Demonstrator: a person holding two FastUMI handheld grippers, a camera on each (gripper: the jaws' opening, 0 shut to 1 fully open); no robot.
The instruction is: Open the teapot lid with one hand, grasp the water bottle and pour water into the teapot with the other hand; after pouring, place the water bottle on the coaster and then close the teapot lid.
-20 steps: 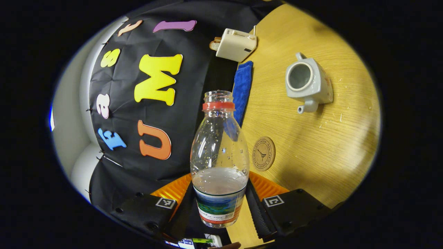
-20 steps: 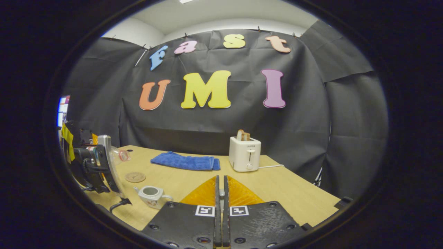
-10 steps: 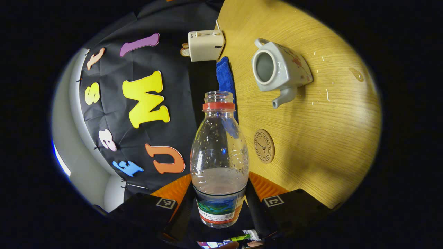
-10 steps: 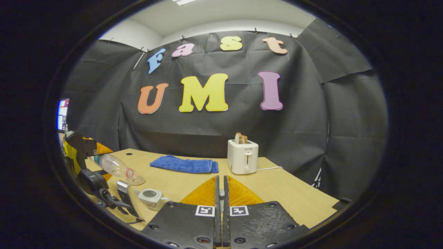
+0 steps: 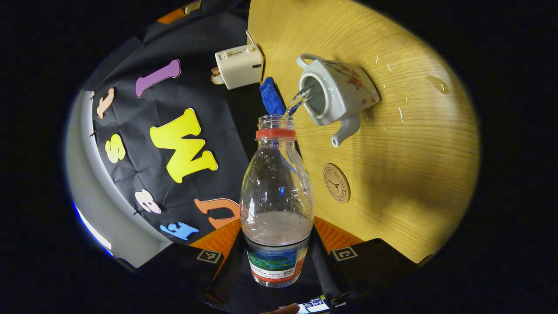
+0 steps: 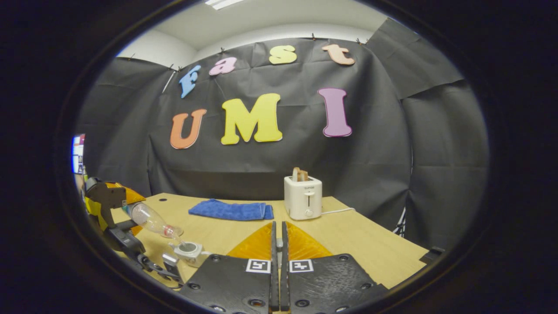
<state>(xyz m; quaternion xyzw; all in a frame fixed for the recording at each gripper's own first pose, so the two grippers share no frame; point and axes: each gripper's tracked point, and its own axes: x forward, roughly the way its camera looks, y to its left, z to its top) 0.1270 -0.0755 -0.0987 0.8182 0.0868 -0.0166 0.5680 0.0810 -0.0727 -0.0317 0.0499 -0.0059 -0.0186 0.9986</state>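
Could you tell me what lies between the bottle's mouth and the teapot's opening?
In the left gripper view, a thin water stream runs from the clear plastic bottle into the white ceramic teapot.

Tilted water bottle [image 5: 276, 196] pouring into open teapot [image 5: 338, 93]

Left gripper view: water bottle [image 5: 276, 205] base cut off btm centre behind the fingers; label too small to read. Fingertips hidden behind the bottle, so contact can't be confirmed. Blue towel [image 5: 272, 97] mostly hidden behind bottle neck, upper centre. Coaster [image 5: 336, 182] print too small to tell. Right gripper view: teapot [image 6: 188, 251] lower left, partly hidden by own finger mount; teapot lid can't be made out btwn the closed fingers. Left gripper [image 6: 114, 209] cut off at left edge.
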